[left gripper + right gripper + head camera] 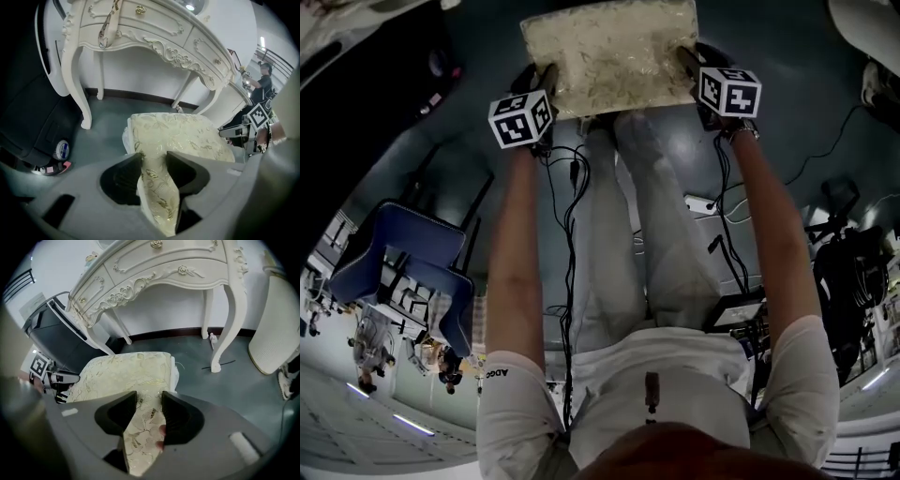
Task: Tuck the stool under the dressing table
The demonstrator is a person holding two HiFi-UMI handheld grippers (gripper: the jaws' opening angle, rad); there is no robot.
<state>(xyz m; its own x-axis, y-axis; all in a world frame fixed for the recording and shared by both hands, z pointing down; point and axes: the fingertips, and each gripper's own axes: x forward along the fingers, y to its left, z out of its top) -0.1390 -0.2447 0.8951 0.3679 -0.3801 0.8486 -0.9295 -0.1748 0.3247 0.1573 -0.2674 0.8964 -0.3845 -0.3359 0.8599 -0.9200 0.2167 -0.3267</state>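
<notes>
2 opposite stool (609, 52) edges sit clamped in left gripper (152, 161) and right gripper (149, 401) jaws; dressing table (140, 28) opening lies straight ahead.

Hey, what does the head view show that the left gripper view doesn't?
Only the head view: the person's legs and a blue chair. Only the left gripper view: the white dressing table with its drawers and curved legs. Both: the cream stool, with the left gripper shut on its cushion edge.
</notes>
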